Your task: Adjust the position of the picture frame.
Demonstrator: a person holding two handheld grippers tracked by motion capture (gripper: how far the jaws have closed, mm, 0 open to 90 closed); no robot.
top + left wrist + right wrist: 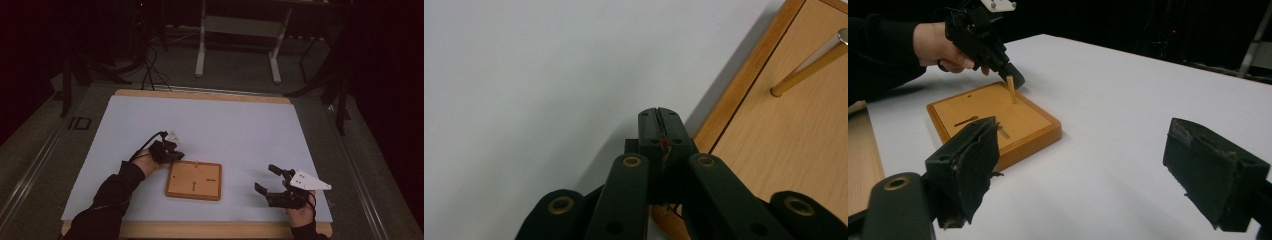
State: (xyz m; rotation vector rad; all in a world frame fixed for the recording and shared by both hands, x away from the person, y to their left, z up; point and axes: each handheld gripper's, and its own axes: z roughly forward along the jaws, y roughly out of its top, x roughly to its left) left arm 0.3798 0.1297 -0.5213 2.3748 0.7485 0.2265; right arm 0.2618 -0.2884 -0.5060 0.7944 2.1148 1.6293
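Observation:
A square wooden board (194,180) lies on the white table top, near its front edge. One thin wooden peg (1010,89) stands upright near the board's far edge, and it appears again as the peg (809,67) at upper right. My left gripper (178,156) hovers by the board's far left corner, its jaws shut with nothing visible at their tips. Seen along its own jaws, the left gripper (659,116) sits just off the board (784,140), apart from the peg. My right gripper (265,181) rests right of the board, open and holding nothing.
The white sheet (225,125) covers most of a wooden table (200,94). Dark slots or marks (968,121) show on the board's face. Beyond the table stand a white frame (237,30) and dark stands with cables on the floor.

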